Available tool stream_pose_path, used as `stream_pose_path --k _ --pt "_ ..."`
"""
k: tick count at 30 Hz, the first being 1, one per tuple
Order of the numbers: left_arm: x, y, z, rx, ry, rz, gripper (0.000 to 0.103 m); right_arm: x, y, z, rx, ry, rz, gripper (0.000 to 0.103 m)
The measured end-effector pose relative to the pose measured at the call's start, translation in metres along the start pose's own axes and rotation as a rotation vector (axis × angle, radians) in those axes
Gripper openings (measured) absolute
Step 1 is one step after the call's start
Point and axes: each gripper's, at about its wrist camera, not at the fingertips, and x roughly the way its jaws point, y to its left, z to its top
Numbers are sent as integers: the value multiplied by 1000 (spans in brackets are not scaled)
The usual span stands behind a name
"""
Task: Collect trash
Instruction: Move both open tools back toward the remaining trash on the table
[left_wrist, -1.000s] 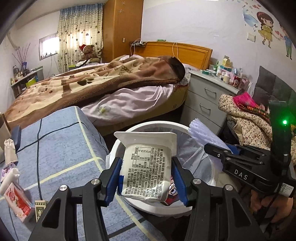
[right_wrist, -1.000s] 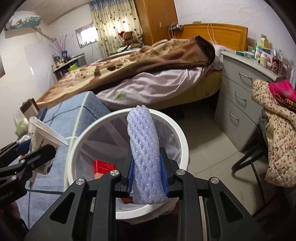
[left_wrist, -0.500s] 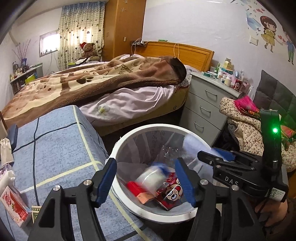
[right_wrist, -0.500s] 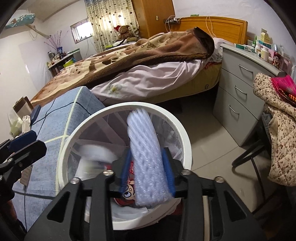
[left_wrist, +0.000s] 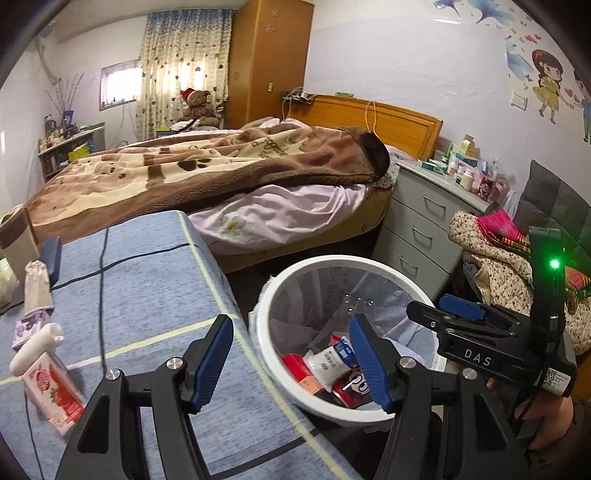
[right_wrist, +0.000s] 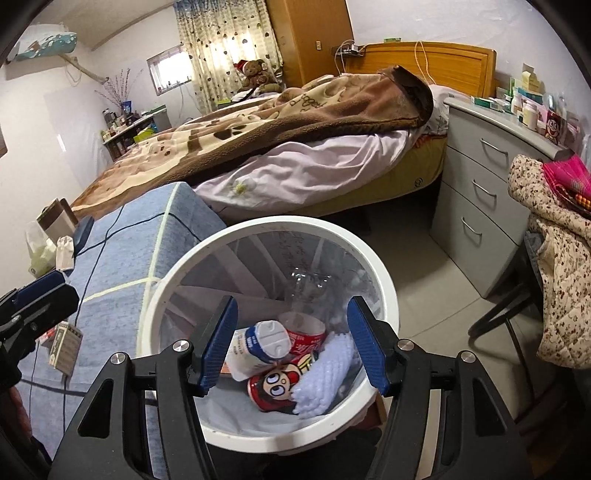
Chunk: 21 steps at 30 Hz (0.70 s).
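**Trash in and beside the white bin**

The white bin (right_wrist: 384, 280), lined with a clear bag, stands upright. Inside it lie a white carton (right_wrist: 258, 343) on its side, a red cartoon-face can (right_wrist: 275, 387), a white foam net (right_wrist: 325, 376) and a red box (left_wrist: 295, 363). Left of the bin, a pink packet (left_wrist: 51, 391) and a white roll (left_wrist: 35, 352) lie flat.

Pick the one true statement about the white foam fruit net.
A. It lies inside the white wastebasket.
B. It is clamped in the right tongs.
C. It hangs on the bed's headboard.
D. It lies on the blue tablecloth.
A: the foam fruit net rests among the trash inside the white wastebasket, below the right tongs, whose blue pads are opening with nothing between them.
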Motion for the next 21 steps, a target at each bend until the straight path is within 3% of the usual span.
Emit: stream_pose_path --k 9,21 --pt "-31 33 -12 -30 -32 76 65 -1 23 -5 -21 -6 41 63" --pt "-74 97 -41 -132 -57 188 65 1 79 -21 -104 10 157 64"
